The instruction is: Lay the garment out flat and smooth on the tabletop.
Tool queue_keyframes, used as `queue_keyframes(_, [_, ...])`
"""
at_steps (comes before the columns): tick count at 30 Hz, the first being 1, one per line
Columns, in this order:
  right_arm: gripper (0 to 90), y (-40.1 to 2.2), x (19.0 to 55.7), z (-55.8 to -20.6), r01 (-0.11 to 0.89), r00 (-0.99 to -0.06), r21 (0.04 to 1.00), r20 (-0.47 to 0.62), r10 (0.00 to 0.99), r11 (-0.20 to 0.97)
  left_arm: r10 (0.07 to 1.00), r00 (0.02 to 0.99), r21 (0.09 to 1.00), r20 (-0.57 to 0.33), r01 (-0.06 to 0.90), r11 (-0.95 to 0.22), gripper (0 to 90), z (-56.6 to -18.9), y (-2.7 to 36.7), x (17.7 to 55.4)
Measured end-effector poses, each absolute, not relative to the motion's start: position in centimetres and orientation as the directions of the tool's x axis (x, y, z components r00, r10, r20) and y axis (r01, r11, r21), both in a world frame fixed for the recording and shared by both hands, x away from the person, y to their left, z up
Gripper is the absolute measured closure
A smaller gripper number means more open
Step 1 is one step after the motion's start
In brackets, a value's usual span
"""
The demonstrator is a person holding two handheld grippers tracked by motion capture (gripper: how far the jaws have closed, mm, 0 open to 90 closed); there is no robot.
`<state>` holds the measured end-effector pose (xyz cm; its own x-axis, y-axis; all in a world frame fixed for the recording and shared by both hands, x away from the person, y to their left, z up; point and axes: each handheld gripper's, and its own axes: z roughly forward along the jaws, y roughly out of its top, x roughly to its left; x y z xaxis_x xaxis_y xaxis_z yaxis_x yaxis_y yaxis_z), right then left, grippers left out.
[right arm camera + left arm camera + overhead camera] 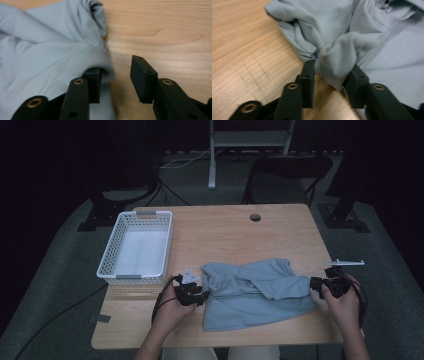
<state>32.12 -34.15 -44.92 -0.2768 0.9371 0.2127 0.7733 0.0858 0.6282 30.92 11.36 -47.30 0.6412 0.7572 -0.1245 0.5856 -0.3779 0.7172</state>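
Both tools, left and right, stand parted at opposite ends of the grey garment, apparently just freed after folding on the worktop.

A white basket with perforated walls is set on the left part of the wooden surface, its long side running away from the near edge. A round hole is cut into the surface near its far edge. Beyond it, a dark folding chair is placed on the grey floor, beside the white leg of a stand. What may be cables are seen lying near it.
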Motion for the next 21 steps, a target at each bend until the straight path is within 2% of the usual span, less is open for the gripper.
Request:
queue_keyframes(4, [60.6,-34.4,30.1,-43.8,0.777,-0.318,0.619,0.229,0.920,0.114,0.745,0.655,0.726,-0.127,0.573,-0.380,54.1,-46.7,11.4,30.5])
queue_keyframes(7, [60.1,-34.8,28.2,-42.9,0.781,-0.304,0.606,0.153,0.940,0.154,0.744,0.656,0.745,-0.129,0.559,-0.364,51.1,-46.0,11.6,30.0])
queue_keyframes(9, [59.8,-34.9,26.6,-41.9,0.763,-0.328,0.622,0.141,0.934,0.174,0.735,0.668,0.756,-0.114,0.539,-0.372,48.6,-45.4,11.4,29.7])
queue_keyframes(11, [55.9,-34.1,25.4,-40.9,0.730,-0.399,0.649,0.149,0.905,0.215,0.721,0.686,0.771,-0.103,0.513,-0.378,48.4,-44.8,11.0,29.4])
queue_keyframes(16, [54.7,-29.3,24.4,-40.6,0.629,-0.616,0.680,0.140,0.776,0.376,0.692,0.714,0.789,-0.109,0.485,-0.376,45.2,-44.5,9.5,29.4])
queue_keyframes(21, [55.6,-24.8,26.0,-43.3,0.584,-0.733,0.611,0.112,0.671,0.535,0.685,0.721,0.780,-0.103,0.486,-0.394,43.0,-45.7,8.7,29.9])
